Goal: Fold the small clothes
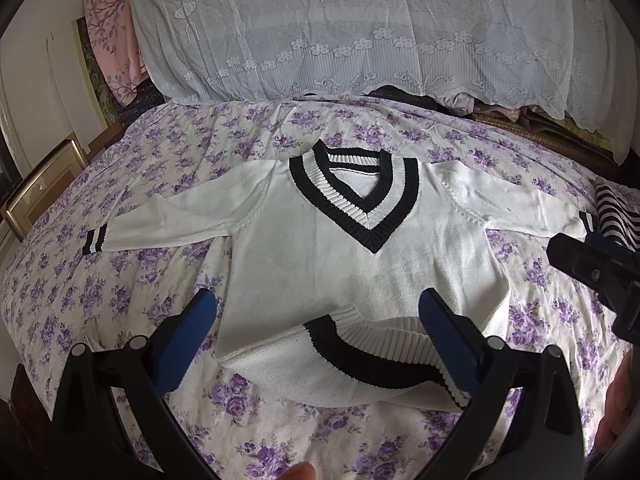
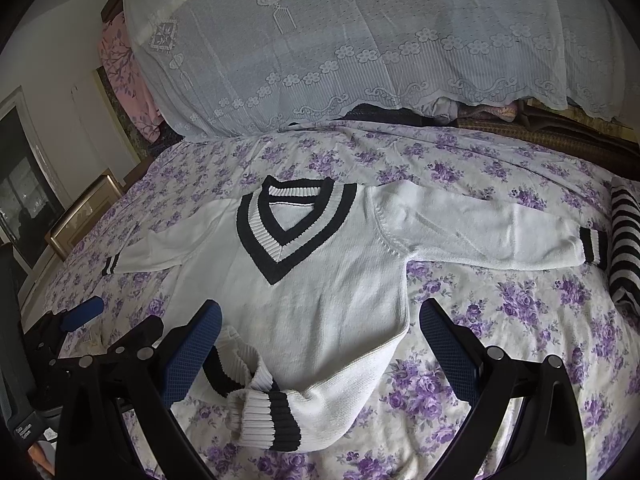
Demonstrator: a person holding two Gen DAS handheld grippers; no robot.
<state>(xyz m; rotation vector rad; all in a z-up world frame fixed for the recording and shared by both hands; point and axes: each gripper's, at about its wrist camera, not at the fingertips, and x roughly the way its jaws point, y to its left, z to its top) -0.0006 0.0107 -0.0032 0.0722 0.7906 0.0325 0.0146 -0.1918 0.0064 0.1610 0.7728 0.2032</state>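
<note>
**Sweater spread on the floral bed, both grippers spread wide above its hem**

A white V-neck sweater [image 1: 320, 248] with black-and-white ribbed trim lies face up on a bedspread [image 1: 120, 280] printed with purple flowers. Both sleeves stretch out sideways, left and right, each ending in a striped cuff. The near hem is rumpled and partly turned up, its ribbing bunched on the near left in the right wrist view.

The left gripper [image 1: 318, 344] hovers over the near hem with its blue-padded fingers wide apart, holding nothing; the hem sits between them and just beyond. The right gripper [image 2: 320, 348] is likewise spread wide and empty, with the sweater's lower right body and side edge between its fingers.

A black-and-white striped garment [image 2: 626, 248] lies at the far right, beside the right cuff. A white lace cover [image 1: 360, 28] drapes a pile at the far side of the bed.
</note>
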